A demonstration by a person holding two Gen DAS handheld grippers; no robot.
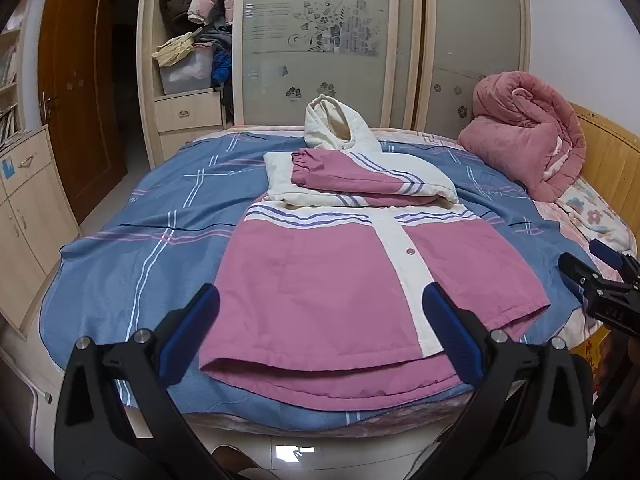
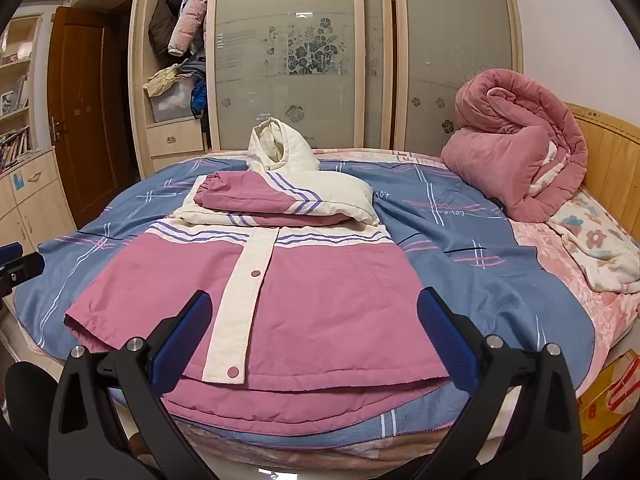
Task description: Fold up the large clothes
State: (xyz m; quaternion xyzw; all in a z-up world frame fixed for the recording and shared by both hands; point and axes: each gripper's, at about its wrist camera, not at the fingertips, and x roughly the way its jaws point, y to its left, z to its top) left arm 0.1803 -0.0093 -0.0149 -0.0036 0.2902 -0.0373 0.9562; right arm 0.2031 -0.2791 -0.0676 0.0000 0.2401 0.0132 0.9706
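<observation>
A pink and cream hooded jacket (image 1: 328, 276) lies front up on the blue plaid bed sheet (image 1: 152, 240), hem toward me, both sleeves (image 1: 360, 180) folded across the chest, hood (image 1: 332, 124) at the far end. It also shows in the right wrist view (image 2: 312, 300). My left gripper (image 1: 320, 312) is open and empty, above the near hem. My right gripper (image 2: 312, 320) is open and empty, above the hem's right part; it also shows at the right edge of the left wrist view (image 1: 600, 272).
A rolled pink quilt (image 1: 528, 136) and a floral blanket (image 2: 600, 248) lie at the bed's right by the wooden headboard (image 2: 616, 160). A wardrobe with frosted sliding doors (image 1: 320, 48) stands behind. A brown door (image 1: 76, 92) and cabinets (image 1: 24, 208) are at the left. An orange bag (image 2: 612, 400) sits lower right.
</observation>
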